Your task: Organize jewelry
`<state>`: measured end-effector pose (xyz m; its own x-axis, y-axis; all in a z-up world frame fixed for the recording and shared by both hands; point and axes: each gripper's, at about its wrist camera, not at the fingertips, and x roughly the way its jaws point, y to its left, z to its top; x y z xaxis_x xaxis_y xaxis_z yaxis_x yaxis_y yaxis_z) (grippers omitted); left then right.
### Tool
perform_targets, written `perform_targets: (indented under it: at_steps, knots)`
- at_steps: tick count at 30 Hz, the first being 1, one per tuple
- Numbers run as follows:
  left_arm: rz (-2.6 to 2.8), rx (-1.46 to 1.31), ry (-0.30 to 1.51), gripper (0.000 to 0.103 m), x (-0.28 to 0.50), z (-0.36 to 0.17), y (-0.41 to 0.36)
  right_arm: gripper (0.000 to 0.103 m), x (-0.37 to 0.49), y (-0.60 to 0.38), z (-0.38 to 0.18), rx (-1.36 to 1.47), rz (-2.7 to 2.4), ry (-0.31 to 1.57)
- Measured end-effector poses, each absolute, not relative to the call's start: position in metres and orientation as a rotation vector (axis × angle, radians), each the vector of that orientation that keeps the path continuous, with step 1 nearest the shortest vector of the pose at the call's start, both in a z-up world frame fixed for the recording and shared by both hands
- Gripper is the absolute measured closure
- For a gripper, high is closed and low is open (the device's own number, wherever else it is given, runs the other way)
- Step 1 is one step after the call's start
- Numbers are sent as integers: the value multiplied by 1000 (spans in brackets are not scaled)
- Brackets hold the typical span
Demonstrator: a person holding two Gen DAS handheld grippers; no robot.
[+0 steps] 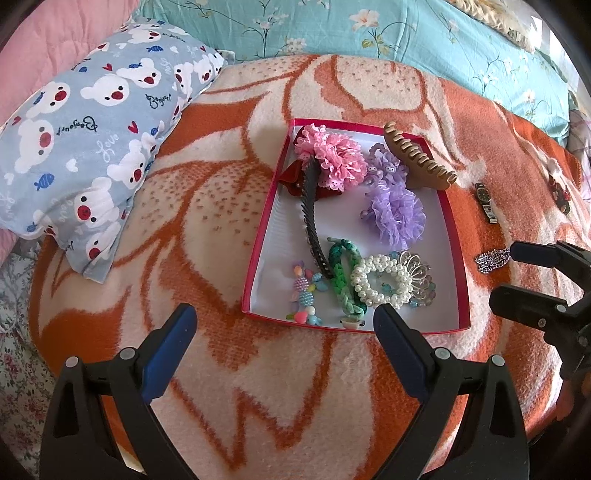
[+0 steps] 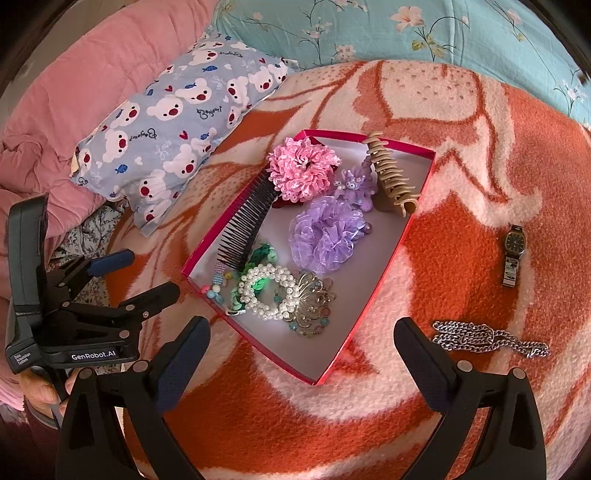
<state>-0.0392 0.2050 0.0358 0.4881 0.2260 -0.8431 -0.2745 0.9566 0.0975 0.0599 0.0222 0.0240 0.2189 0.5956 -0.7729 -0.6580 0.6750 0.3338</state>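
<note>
A red box with a white floor (image 1: 280, 236) (image 2: 319, 352) lies on the blanket. In it are a pink scrunchie (image 1: 334, 157), a purple scrunchie (image 2: 325, 234), a black comb (image 2: 245, 221), a green braided band (image 1: 341, 275), a pearl bracelet (image 1: 380, 282) and a silver tiara comb (image 2: 312, 297). A tan claw clip (image 1: 419, 157) rests across the box's far rim. A wristwatch (image 2: 513, 254) and a silver chain (image 2: 487, 338) lie on the blanket right of the box. My left gripper (image 1: 284, 317) is open near the box's front edge. My right gripper (image 2: 302, 326) is open beside the chain, holding nothing.
A blue bear-print pillow (image 1: 96, 125) lies left of the box, with a pink quilt (image 2: 74, 96) behind it and a teal floral cover (image 1: 369, 33) at the back. A small dark red ornament (image 1: 559, 192) sits far right on the orange-and-cream blanket (image 1: 207, 184).
</note>
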Motion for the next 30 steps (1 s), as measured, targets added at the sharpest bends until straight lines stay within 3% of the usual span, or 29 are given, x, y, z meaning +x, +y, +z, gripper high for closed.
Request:
perform_targets:
  at_steps: [30]
  knots:
    - [312, -60, 1011, 6, -39, 37, 206, 2, 57, 24, 25, -63, 868, 1035]
